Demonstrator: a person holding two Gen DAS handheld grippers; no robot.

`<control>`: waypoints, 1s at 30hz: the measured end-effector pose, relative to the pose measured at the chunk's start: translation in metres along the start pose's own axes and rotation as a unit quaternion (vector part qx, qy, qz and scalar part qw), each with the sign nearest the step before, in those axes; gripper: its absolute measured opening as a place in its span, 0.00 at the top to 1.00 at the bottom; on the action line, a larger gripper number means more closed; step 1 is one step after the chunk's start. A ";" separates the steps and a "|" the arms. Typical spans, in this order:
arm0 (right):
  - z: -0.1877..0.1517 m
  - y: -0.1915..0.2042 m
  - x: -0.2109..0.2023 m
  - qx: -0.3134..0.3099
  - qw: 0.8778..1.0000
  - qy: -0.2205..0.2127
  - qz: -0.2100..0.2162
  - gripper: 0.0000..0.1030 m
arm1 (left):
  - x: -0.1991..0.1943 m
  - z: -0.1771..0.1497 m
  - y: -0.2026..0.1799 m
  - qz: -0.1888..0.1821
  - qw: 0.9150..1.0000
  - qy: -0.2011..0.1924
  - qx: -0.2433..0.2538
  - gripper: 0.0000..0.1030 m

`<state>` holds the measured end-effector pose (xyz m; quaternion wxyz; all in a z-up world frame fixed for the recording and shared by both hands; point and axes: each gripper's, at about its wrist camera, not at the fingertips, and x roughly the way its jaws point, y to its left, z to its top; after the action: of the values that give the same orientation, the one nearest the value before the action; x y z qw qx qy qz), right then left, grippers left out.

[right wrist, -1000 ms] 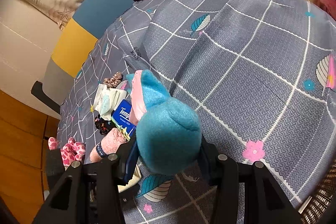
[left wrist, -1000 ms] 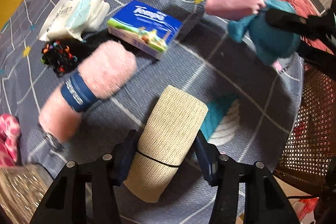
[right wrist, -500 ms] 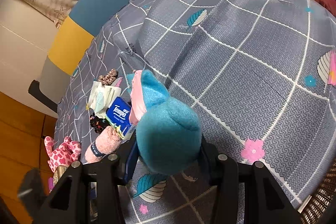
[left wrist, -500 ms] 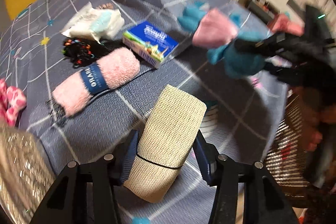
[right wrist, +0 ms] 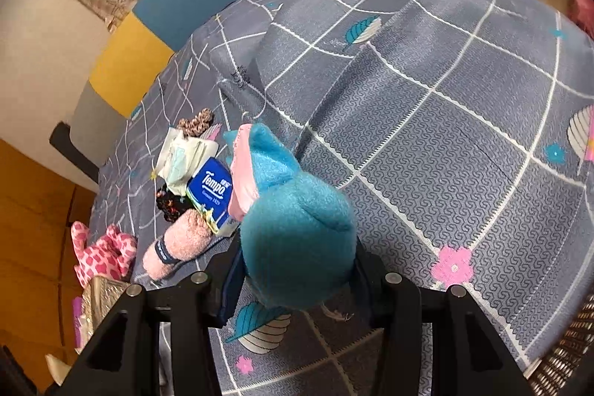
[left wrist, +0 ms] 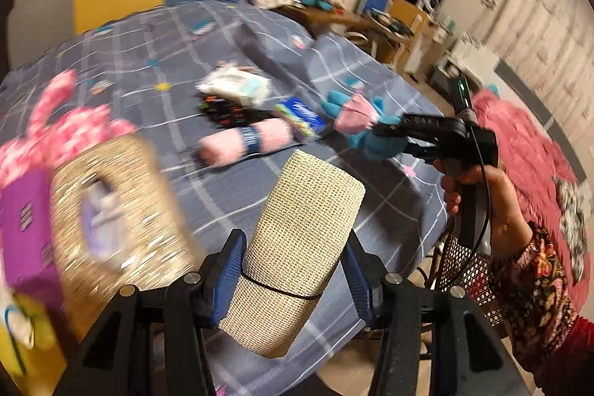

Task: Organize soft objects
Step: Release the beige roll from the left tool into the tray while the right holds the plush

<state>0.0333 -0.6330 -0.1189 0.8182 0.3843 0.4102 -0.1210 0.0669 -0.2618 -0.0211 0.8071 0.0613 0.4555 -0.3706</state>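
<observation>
Grey checked tablecloth [right wrist: 464,106] — left gripper [left wrist: 293,279] clamps beige mesh roll [left wrist: 300,240], right gripper [right wrist: 297,281] clamps teal plush [right wrist: 293,229], seemingly pink-skirted.

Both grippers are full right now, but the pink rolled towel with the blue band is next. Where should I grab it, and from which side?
Grip the pink rolled towel across its width, at or beside the blue band, where the roll looks most tightly bound. It lies flat on the tablecloth, so come from above, fingers straddling its long sides. The tissue pack crowds its far end, so the end nearer the pink plush toy is probably easier.
</observation>
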 end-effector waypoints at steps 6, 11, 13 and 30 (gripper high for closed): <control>-0.003 0.014 0.001 -0.050 0.998 -0.007 -0.022 0.51 | -0.058 -0.027 0.066 0.009 0.994 -0.055 -0.089 0.49; -0.008 0.023 0.001 -0.079 0.997 -0.015 -0.014 0.51 | -0.107 -0.046 0.120 0.038 0.982 -0.112 -0.148 0.49; -0.009 0.025 0.002 -0.082 0.996 -0.018 -0.005 0.51 | -0.114 -0.054 0.142 0.052 0.977 -0.118 -0.172 0.49; -0.067 0.065 -0.040 -0.073 0.995 -0.057 0.046 0.51 | -0.037 -0.075 0.286 0.117 0.937 -0.035 -0.326 0.49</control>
<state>0.0022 -0.5453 -0.0786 0.8708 0.3350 0.3522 -0.0745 0.1903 -0.0035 -0.1035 0.8357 -0.1655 0.5126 -0.1067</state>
